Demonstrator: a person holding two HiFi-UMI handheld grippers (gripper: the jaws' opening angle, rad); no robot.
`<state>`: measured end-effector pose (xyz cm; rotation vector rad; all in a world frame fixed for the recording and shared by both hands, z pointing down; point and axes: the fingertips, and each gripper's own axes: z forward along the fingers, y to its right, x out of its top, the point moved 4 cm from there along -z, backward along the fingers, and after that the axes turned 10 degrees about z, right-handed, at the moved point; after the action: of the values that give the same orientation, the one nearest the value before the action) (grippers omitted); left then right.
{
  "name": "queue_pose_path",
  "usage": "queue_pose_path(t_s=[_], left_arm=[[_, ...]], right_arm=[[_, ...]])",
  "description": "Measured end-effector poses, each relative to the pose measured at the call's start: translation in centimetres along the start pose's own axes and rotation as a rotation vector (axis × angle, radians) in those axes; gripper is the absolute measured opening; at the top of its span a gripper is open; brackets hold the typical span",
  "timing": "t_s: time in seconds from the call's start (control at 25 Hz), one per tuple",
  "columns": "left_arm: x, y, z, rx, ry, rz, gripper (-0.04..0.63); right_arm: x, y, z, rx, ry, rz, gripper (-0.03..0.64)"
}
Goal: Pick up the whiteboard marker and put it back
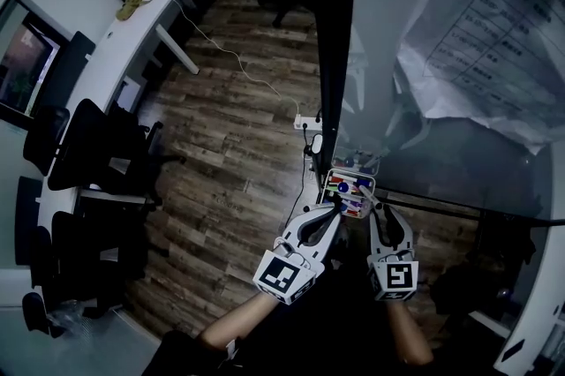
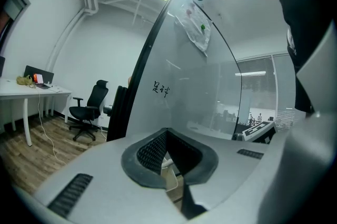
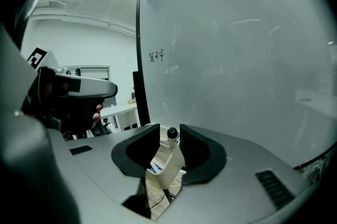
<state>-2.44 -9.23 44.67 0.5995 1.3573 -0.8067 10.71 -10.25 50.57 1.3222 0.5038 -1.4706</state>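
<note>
Right tongs (image 3: pixel 169 139) straddle the marker (image 3: pixel 171 134) — gap visible only in their view.

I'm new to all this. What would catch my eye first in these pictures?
Two hand-held tools bearing black-and-white patterned cubes, the left gripper and right gripper, point at a small white holder of coloured pens at the edge of a large whiteboard. In the right gripper view, a black-capped marker stands in that holder between the open jaws. To the left, black office chairs line a long white desk.
</note>
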Motion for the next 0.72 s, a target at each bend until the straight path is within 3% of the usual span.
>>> queue_pose_path(t_s=[0.28,0.48,0.72], left_arm=[[0.3,0.6,-1.1,-0.019,0.019,0.005,0.008],[1.0,0.9,-1.8,-0.030,0.051,0.012,0.006],[1.3,1.3,-3.0,-0.034,0.069,0.030,0.008]], right_arm=[[0.5,0.1,-2.3,-0.053,0.050,-0.010,0.102],[0.9,0.0,-3.9,-0.079,0.090,-0.012,0.025],[1.1,-1.2,-5.1,-0.068,0.104,0.000,0.014]])
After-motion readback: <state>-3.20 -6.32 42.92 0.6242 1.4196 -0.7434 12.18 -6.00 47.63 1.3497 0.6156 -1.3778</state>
